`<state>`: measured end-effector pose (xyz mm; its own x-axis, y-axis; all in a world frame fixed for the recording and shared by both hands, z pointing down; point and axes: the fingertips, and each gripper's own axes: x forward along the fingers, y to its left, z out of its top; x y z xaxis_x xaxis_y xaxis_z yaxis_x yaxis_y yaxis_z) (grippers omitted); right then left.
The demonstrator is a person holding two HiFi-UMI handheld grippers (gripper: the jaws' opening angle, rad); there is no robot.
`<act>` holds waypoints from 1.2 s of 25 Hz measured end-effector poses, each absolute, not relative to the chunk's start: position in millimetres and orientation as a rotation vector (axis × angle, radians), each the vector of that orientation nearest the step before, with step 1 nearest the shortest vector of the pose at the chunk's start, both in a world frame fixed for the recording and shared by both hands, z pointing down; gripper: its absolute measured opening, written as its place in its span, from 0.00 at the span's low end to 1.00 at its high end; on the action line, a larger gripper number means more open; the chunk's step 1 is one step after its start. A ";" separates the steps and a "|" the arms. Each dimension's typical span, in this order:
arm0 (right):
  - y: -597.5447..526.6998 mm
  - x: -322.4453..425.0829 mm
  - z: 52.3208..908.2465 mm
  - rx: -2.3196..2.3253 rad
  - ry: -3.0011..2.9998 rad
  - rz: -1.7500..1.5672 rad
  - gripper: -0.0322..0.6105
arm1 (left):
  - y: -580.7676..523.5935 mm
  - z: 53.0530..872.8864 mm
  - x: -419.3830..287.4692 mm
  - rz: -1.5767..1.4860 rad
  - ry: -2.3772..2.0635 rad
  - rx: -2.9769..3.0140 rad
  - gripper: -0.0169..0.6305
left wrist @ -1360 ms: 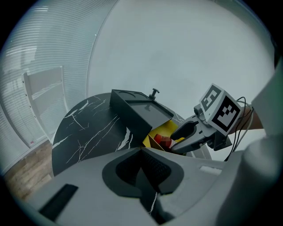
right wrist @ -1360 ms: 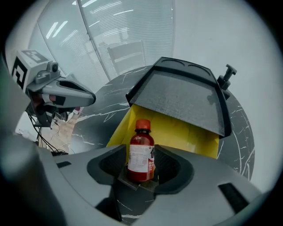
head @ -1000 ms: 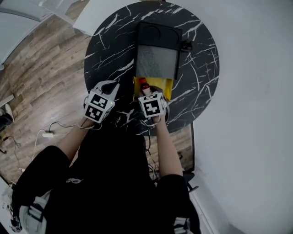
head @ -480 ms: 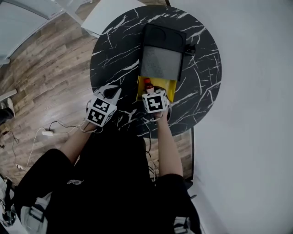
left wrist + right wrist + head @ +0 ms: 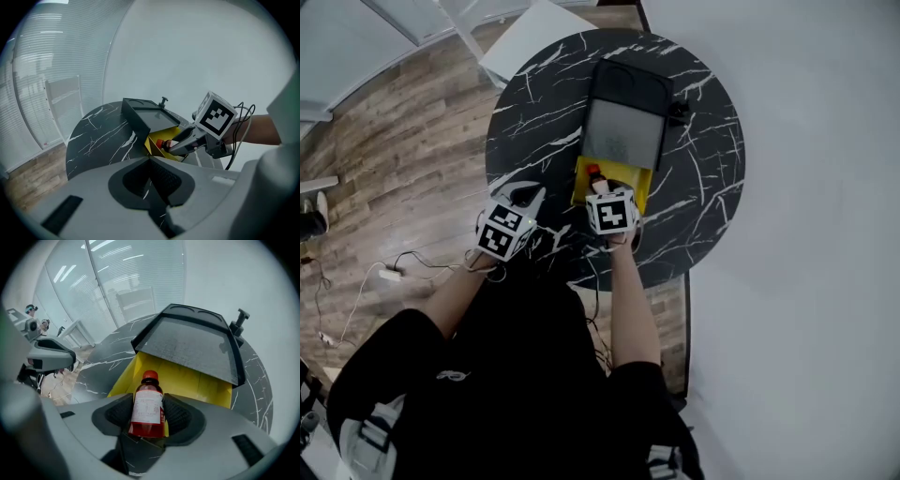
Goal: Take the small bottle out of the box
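Note:
A small bottle [image 5: 148,404] with a red cap and white label sits between the pads of my right gripper [image 5: 149,414], which is shut on it. It is held over the near end of the yellow box [image 5: 187,378], whose grey lid [image 5: 192,345] stands open behind. In the head view the bottle [image 5: 593,174] and right gripper [image 5: 598,183] are at the box's [image 5: 633,178] front. My left gripper [image 5: 528,190] hovers over the table's front left edge, apart from the box. Its jaws [image 5: 150,161] are shut with nothing in them, and its view shows the bottle [image 5: 161,143].
The box stands on a round black marble table [image 5: 534,122]. A black knob [image 5: 678,112] sticks out at the box's right side. A white panel [image 5: 534,33] lies beyond the table. Cables [image 5: 394,272] trail on the wood floor at left. A white wall runs along the right.
The head view has shifted a little. Both grippers stay about where they were, the right one still shut on the bottle at the box's front.

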<state>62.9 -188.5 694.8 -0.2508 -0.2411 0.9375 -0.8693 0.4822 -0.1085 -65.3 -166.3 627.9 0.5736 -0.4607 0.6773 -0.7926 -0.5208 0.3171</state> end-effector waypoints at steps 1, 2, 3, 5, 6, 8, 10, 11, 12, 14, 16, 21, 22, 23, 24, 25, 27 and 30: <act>-189.6 63.0 691.9 0.956 -1.773 0.807 0.36 | -165.8 626.1 -64.1 0.704 -1.003 2.191 0.02; -190.3 63.6 688.7 0.966 -1.787 0.807 0.36 | -165.2 623.6 -62.5 0.707 -1.010 2.192 0.02; -190.6 64.4 685.2 0.976 -1.800 0.809 0.36 | -164.4 620.6 -60.5 0.709 -1.016 2.196 0.02; -190.3 66.1 679.0 0.994 -1.825 0.820 0.35 | -161.9 615.0 -55.3 0.707 -1.026 2.204 0.02; -189.5 66.7 676.8 1.001 -1.837 0.828 0.35 | -160.5 612.8 -52.5 0.704 -1.029 2.207 0.02; -186.9 67.5 673.7 1.012 -1.858 0.849 0.35 | -157.5 609.9 -47.7 0.702 -1.034 2.213 0.02; -183.9 68.3 670.1 1.023 -1.874 0.867 0.35 | -155.0 607.7 -43.9 0.701 -1.035 2.217 0.02; -183.3 69.4 667.4 1.031 -1.880 0.872 0.35 | -154.3 606.5 -42.2 0.700 -1.033 2.219 0.02; -183.6 71.1 664.2 1.041 -1.884 0.869 0.35 | -153.8 605.4 -40.4 0.700 -1.030 2.221 0.02; -185.7 77.9 657.4 1.071 -1.885 0.839 0.35 | -151.9 604.3 -36.5 0.702 -1.022 2.226 0.02; -185.8 83.2 653.0 1.093 -1.889 0.817 0.35 | -149.8 604.3 -32.7 0.701 -1.017 2.228 0.02; -181.9 87.3 644.7 1.136 -1.920 0.868 0.35 | -149.0 601.5 -23.2 0.698 -1.003 2.240 0.02; -181.2 88.4 643.4 1.150 -1.929 0.883 0.35 | -148.9 600.6 -21.2 0.697 -1.002 2.244 0.02; -180.8 89.5 641.9 1.165 -1.939 0.898 0.35 | -148.7 600.0 -19.4 0.697 -1.001 2.247 0.02; -180.8 90.3 640.0 1.181 -1.951 0.911 0.35 | -148.5 599.4 -18.0 0.699 -1.000 2.250 0.02; -181.3 90.9 637.8 1.199 -1.965 0.921 0.35 | -148.6 598.8 -16.8 0.700 -1.000 2.252 0.02; -182.0 92.2 633.5 1.236 -1.996 0.933 0.35 | -149.0 596.8 -14.1 0.697 -1.003 2.254 0.02; -183.9 94.9 625.0 1.305 -2.050 0.942 0.35 | -150.6 593.3 -9.1 0.694 -1.007 2.261 0.02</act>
<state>94.9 -183.9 625.0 -0.3939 -0.5482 0.7378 -0.9169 0.2907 -0.2736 -9.1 -150.6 593.3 0.5835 -0.4882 0.6490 -0.7803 -0.5586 0.2813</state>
